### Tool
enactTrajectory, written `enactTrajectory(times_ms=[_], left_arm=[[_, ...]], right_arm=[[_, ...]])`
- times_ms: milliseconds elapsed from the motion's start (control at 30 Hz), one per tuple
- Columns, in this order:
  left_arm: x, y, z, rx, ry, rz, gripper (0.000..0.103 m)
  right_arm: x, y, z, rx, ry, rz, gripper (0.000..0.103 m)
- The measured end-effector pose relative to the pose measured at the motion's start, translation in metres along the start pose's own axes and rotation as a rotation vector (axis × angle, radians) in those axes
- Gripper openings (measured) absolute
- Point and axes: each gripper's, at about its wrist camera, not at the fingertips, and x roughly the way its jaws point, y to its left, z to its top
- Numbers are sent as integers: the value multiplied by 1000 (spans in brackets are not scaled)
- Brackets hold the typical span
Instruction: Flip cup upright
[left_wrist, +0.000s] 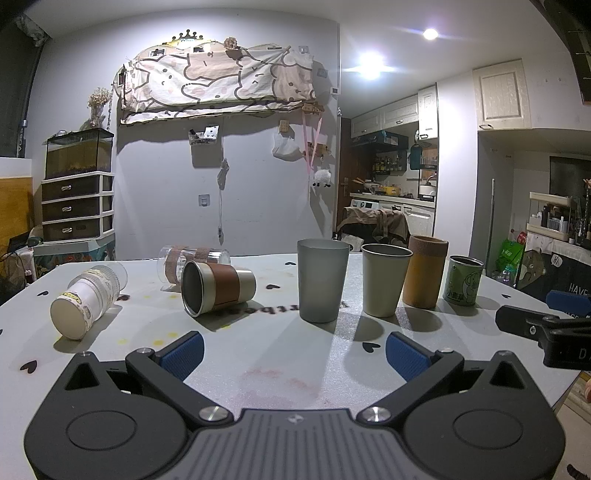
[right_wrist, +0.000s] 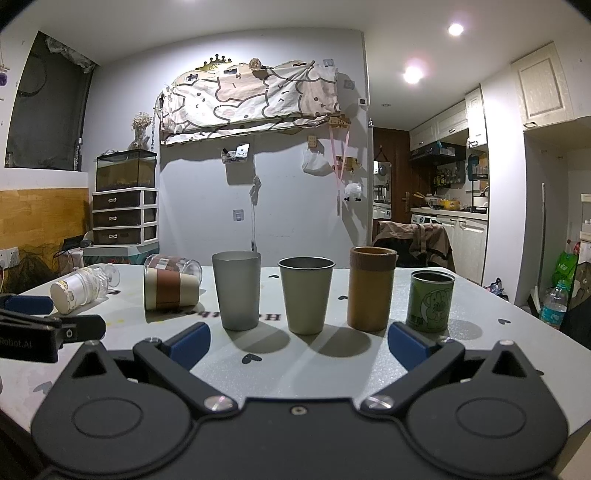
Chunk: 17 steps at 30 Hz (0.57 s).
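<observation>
Three cups lie on their sides on the white table (left_wrist: 280, 354): a cream cup with a brown sleeve (left_wrist: 218, 288) (right_wrist: 171, 288), a clear glass with brown tape (left_wrist: 194, 260) (right_wrist: 173, 264) behind it, and a clear patterned cup (left_wrist: 86, 301) (right_wrist: 79, 286) at the far left. Several cups stand upright: a grey tumbler (left_wrist: 321, 280) (right_wrist: 238, 290), a metal cup (left_wrist: 384, 278) (right_wrist: 306, 293), a tan cylinder (left_wrist: 424, 271) (right_wrist: 371, 288) and a green can (left_wrist: 463, 280) (right_wrist: 430, 301). My left gripper (left_wrist: 293, 356) and right gripper (right_wrist: 299, 349) are both open and empty, short of the cups.
The right gripper shows at the right edge of the left wrist view (left_wrist: 546, 325); the left gripper shows at the left edge of the right wrist view (right_wrist: 48, 328). A drawer unit with a tank (left_wrist: 77, 195) and a chair (left_wrist: 376, 225) stand beyond the table.
</observation>
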Motion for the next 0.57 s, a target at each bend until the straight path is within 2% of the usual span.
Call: enactTrajectory(times_ms=[567], left_arm=[[0,1,0,4,-2,0,103]], right_arm=[[3,-2,-1,3,1,-8,103]])
